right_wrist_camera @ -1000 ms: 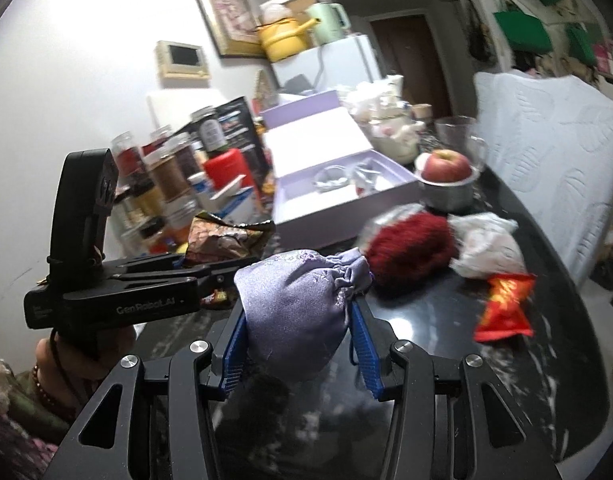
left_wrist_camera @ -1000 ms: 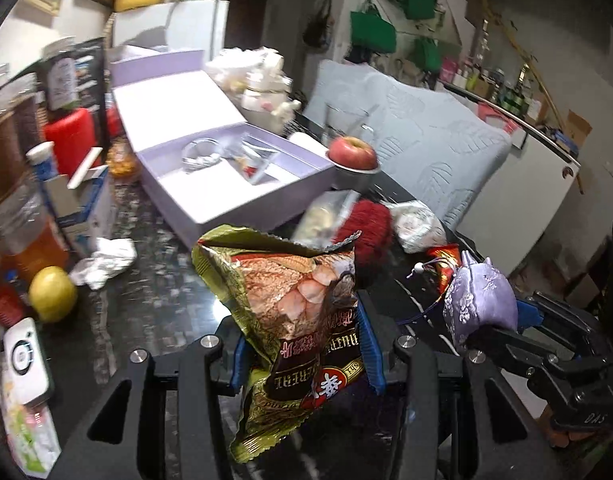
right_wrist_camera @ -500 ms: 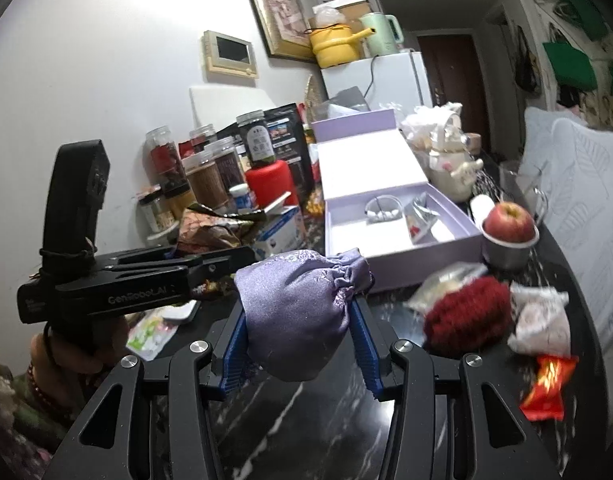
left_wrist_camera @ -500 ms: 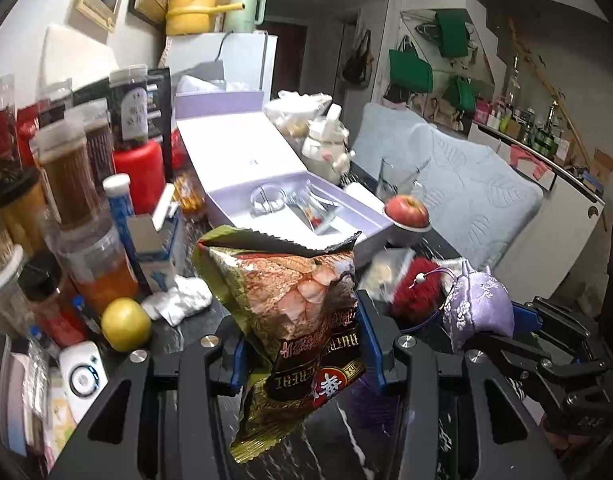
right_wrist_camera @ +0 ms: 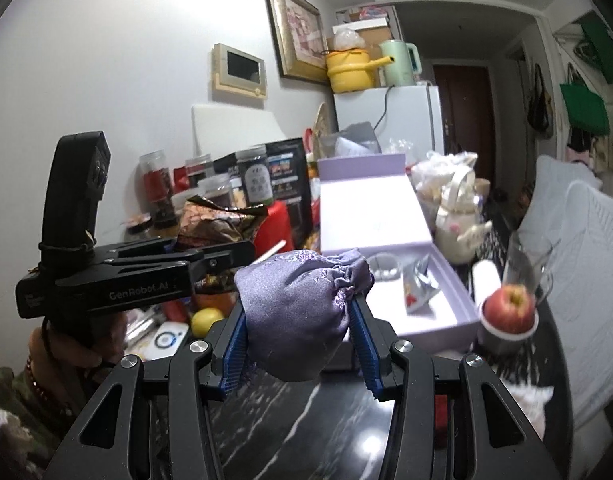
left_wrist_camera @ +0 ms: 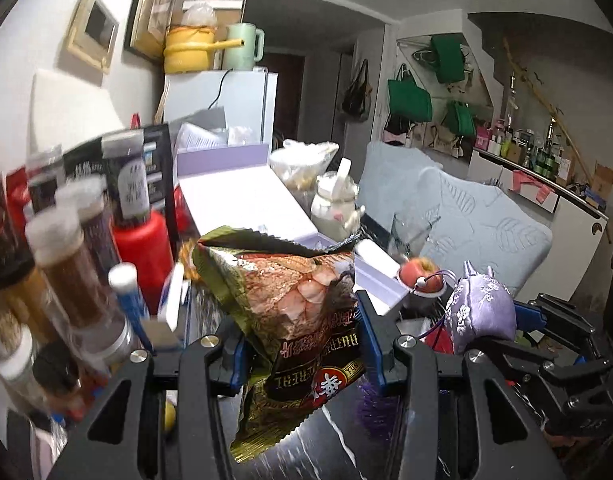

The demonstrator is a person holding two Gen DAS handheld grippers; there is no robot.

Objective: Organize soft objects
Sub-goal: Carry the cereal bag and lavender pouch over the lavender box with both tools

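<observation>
Left claw [left_wrist_camera: 302, 344] clamped on a crinkled snack bag [left_wrist_camera: 294, 300], held clear above the dark marbled table [right_wrist_camera: 290, 420]. Right claw [right_wrist_camera: 298, 336] clamped on a purple drawstring pouch [right_wrist_camera: 298, 312], also lifted off the table. From the right wrist view: open lilac box [right_wrist_camera: 402, 280] at 1 o'clock of the pouch, apple [right_wrist_camera: 508, 308] in a bowl at 3 o'clock, left claw at 9 o'clock. Jars [left_wrist_camera: 70, 256] crowd 9 o'clock of the snack bag.
</observation>
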